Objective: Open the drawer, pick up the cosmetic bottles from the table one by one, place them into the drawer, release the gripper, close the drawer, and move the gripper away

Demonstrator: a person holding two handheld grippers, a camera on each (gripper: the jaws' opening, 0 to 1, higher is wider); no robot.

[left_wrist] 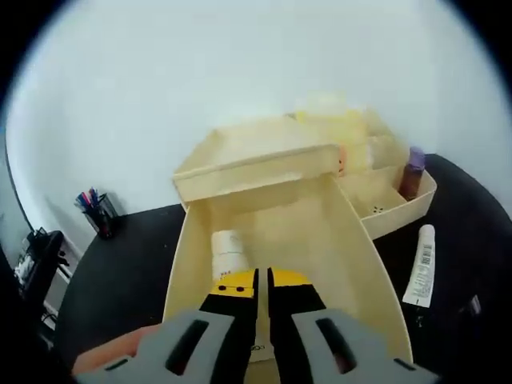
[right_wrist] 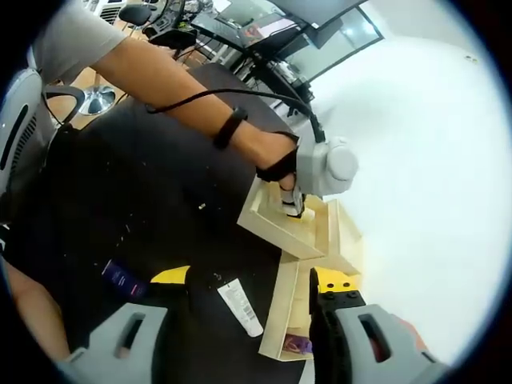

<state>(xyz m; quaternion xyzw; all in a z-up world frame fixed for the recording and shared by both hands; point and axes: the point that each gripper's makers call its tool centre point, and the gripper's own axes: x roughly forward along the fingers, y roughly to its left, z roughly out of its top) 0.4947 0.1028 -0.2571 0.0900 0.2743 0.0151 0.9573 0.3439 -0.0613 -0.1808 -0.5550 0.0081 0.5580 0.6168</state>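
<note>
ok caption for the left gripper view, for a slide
Left gripper poised over the open drawer, a white bottle already inside, a white tube waiting on the black table.

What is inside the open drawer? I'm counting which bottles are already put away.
One white bottle lies in the drawer. The left gripper hovers above, jaws nearly closed, hiding the drawer's near end.
</note>
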